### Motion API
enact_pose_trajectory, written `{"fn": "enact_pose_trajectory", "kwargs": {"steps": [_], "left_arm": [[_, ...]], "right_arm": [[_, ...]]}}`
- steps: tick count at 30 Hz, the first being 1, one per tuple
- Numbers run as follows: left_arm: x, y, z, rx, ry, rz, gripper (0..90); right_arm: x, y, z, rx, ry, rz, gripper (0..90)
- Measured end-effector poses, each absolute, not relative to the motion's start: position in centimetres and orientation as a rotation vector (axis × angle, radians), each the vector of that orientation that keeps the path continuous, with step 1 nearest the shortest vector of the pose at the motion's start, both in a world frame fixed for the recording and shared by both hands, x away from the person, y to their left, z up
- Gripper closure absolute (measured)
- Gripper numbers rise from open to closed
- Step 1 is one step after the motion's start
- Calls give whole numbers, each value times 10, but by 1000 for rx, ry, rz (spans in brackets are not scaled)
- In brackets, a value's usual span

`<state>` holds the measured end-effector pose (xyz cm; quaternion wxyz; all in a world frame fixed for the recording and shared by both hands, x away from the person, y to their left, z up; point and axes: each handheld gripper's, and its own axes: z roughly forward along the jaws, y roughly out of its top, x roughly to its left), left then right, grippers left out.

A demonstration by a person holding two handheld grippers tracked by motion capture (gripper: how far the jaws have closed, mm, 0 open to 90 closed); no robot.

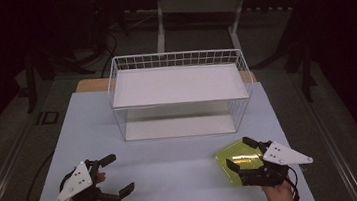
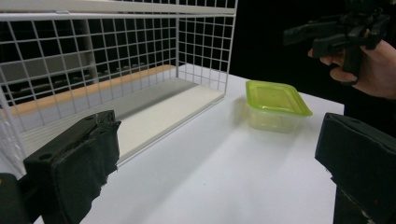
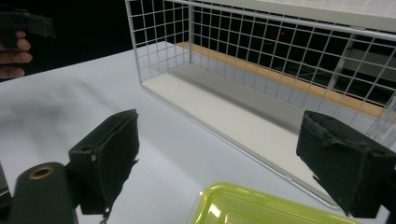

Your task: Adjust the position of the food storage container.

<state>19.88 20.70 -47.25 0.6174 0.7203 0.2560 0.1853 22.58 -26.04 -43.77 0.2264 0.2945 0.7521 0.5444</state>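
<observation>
From the high view we see the left gripper near the table's front left corner, jaws spread wide with nothing between them. Our right gripper hangs over the green-lidded box at front right, jaws apart, not pressing it. The white wire basket stands behind both, well apart.

In the left gripper view the box sits just beside the basket's corner, bare table before it, the right gripper above it.

In the right gripper view the box's lid lies below the open jaws, the basket ahead.
</observation>
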Motion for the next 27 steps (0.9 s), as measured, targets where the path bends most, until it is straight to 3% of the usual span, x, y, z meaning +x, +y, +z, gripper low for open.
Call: {"fn": "enact_pose_trajectory", "kwargs": {"steps": [11, 12, 17, 18, 19, 24, 25, 27], "left_arm": [[196, 198, -471, 1667, 542, 421, 2], [196, 198, -472, 1667, 540, 421, 2], [198, 196, -472, 1666, 533, 413, 2], [198, 196, -472, 1664, 534, 411, 2], [197, 195, -472, 1663, 535, 410, 2], [197, 194, -472, 1671, 525, 408, 2], [197, 194, -472, 1671, 525, 408, 2], [197, 193, -472, 1671, 524, 405, 2]], "right_arm": [[224, -267, -428, 864, 2139, 1446, 174], [220, -271, -428, 844, 2151, 1414, 248], [216, -281, -436, 885, 2192, 1385, 317], [214, -285, -442, 902, 2228, 1369, 383], [214, -285, -442, 902, 2228, 1369, 383], [213, -296, -457, 947, 2304, 1272, 576], [213, -296, -457, 947, 2304, 1272, 576], [213, -300, -460, 961, 2330, 1258, 677]]}}
